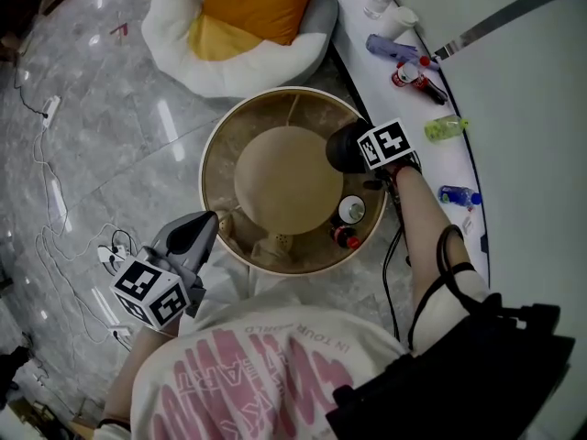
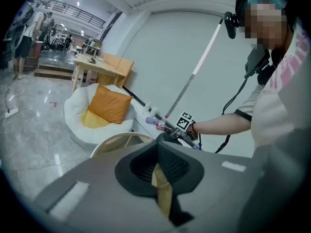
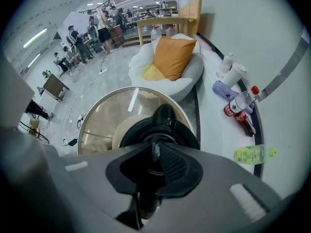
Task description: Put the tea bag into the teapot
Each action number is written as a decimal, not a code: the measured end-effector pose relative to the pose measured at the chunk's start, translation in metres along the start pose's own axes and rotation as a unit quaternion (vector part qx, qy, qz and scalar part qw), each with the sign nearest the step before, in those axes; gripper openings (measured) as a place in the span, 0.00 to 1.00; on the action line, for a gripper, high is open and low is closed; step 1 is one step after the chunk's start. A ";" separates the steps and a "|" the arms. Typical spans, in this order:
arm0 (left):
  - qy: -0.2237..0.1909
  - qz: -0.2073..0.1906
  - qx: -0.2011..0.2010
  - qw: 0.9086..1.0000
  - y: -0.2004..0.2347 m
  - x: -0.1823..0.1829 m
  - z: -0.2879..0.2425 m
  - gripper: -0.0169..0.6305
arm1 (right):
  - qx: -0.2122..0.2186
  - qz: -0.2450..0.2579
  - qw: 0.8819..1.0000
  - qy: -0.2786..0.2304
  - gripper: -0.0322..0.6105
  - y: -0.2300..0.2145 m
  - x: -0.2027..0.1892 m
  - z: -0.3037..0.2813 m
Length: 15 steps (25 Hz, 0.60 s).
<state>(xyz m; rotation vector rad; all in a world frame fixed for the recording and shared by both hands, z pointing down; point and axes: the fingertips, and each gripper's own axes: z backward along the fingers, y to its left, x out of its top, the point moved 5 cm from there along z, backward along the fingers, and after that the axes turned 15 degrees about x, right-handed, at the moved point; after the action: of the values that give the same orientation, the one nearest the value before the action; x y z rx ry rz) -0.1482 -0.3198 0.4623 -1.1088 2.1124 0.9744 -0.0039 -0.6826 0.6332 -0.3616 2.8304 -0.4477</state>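
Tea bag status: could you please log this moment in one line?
left tongs: shut on tea bag | right tongs: over teapot

White short-sleeved shirt (image 1: 275, 324) printed with pink lettering.

teapot (image 3: 164, 113): glossy black | floor (image 1: 92, 108): polished stone, shiny | cushion (image 1: 257, 3): matt cloth | tea bag (image 2: 163, 191): tan paper

black teapot (image 3: 164, 111), tan tea bag (image 2: 163, 193), orange cushion (image 1: 257, 3)
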 end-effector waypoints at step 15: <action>-0.006 0.009 0.018 1.000 0.012 -0.004 0.017 0.05 | -0.011 -0.039 0.999 -0.030 0.15 -0.002 -0.003 0.004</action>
<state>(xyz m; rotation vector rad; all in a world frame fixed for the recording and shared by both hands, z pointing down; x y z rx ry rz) -0.1540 -0.2998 0.4596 -1.0649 2.1245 0.9446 0.0006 -0.6849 0.6306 -0.4839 2.7723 -0.4155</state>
